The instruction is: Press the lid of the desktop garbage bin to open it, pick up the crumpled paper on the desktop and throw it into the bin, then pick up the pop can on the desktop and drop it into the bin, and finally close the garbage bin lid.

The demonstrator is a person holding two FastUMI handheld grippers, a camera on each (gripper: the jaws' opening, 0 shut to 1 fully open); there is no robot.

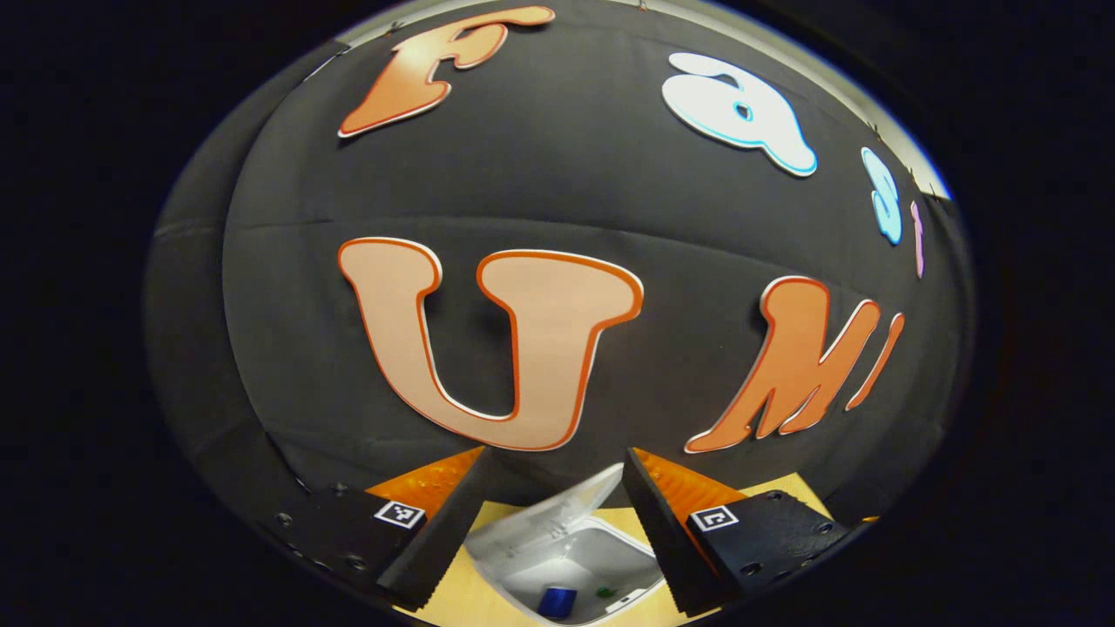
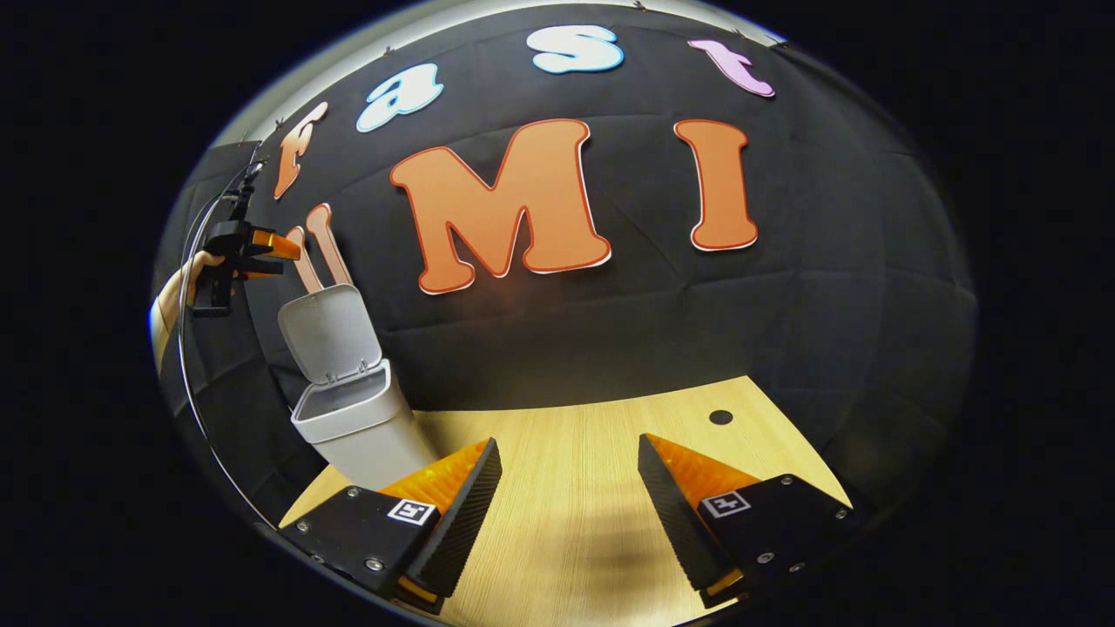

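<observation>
The white desktop bin (image 1: 601, 557) stands open below my left gripper (image 1: 550, 505), its lid (image 1: 557, 514) tipped up behind the mouth. Inside lie a blue can (image 1: 557, 601) and a small green scrap (image 1: 604, 592). My left gripper is open, high above the bin, with nothing between its fingers. In the right gripper view the bin (image 2: 361, 427) stands at the table's far left with its lid (image 2: 331, 331) upright, and the left gripper (image 2: 261, 248), held by a hand (image 2: 179, 292), hovers above it. My right gripper (image 2: 566, 488) is open over bare tabletop.
The light wooden table (image 2: 592, 435) runs to the black cloth wall behind. A small dark round hole (image 2: 720, 416) sits in the tabletop at the far right. The table's back edge meets the cloth close behind the bin.
</observation>
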